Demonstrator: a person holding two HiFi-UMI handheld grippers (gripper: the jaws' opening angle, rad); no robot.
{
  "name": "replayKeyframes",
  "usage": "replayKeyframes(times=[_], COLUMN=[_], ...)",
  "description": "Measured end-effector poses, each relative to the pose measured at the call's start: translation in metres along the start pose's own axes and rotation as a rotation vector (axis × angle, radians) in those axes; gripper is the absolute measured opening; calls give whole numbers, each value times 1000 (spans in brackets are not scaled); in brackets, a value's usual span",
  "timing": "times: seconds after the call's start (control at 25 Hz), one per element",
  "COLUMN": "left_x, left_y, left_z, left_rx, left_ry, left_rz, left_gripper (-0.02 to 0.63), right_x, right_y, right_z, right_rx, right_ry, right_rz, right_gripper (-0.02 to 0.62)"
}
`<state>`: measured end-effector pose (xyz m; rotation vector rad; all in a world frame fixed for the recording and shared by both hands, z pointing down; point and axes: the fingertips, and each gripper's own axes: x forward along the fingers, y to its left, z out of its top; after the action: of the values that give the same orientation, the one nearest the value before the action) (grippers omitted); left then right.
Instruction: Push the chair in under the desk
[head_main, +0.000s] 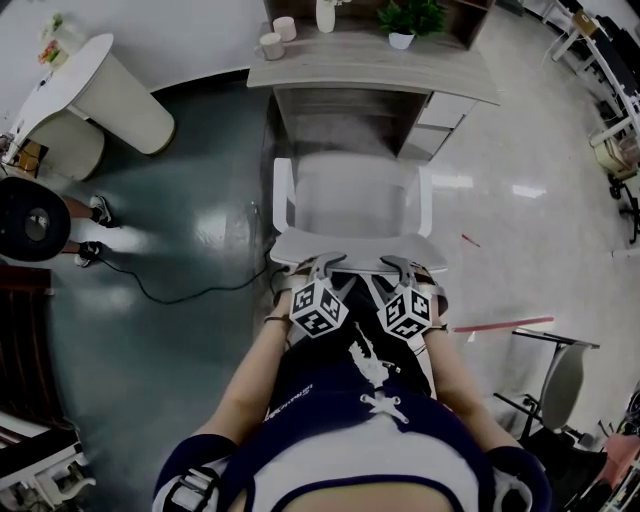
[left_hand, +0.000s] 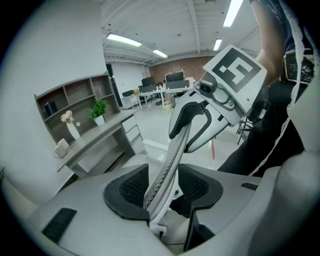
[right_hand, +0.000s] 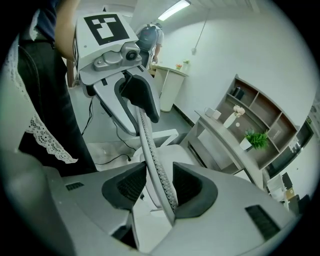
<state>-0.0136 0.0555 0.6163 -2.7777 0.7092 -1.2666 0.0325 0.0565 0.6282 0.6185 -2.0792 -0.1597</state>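
Ok, left gripper (left_hand: 161, 186): jaws apart, straddling the top edge of the chair's backrest (left_hand: 167, 150). The mesh rim runs up between the pads, with a gap showing on the right-hand pad side, so it isn't clamped. Right gripper (right_hand: 156, 186): same setup, jaws wide, backrest rim between them, gap visible at the left-hand pad.

Head view: both grippers sit side by side at frame centre on the near edge of the backrest, marker cubes facing up and forearms coming in from the bottom of the frame.

Chair (head_main: 350, 200): white, centre frame, directly in line with the desk (head_main: 370, 62) above it. Front of the seat is at the desk's knee opening, while most of the seat and both armrests are out on the floor.

On the desk top: two cups (head_main: 272, 44) at its left end, a vase (head_main: 326, 15), a potted plant (head_main: 408, 18).

Dark cable (head_main: 180, 290) trails over the floor left of the chair. White round table (head_main: 90, 90) in the upper left, and a person's shoes (head_main: 98, 210) at the left edge.
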Motion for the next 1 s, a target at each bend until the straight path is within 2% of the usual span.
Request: replayKeyframes(times=[0.24,0.6,0.84,1.0], left_x=[-1,5,13,17], left_y=[7,17,27,40], left_z=[-1,7,13,15], left_rx=[-21,-13,-11,-8], left_ry=[10,-13,-21,-23], left_rz=[-18,-13,0,4], left_gripper=[190,186,183,183], right_x=[3,9,15,21], right_y=[-4,-20,-34,-46], right_z=[4,1,-1,3], right_rx=[-17,20,22,6], right_ry=[-4,20,31,20], right_rz=[-17,-14,0,-21], right_gripper=[141,155,156,156])
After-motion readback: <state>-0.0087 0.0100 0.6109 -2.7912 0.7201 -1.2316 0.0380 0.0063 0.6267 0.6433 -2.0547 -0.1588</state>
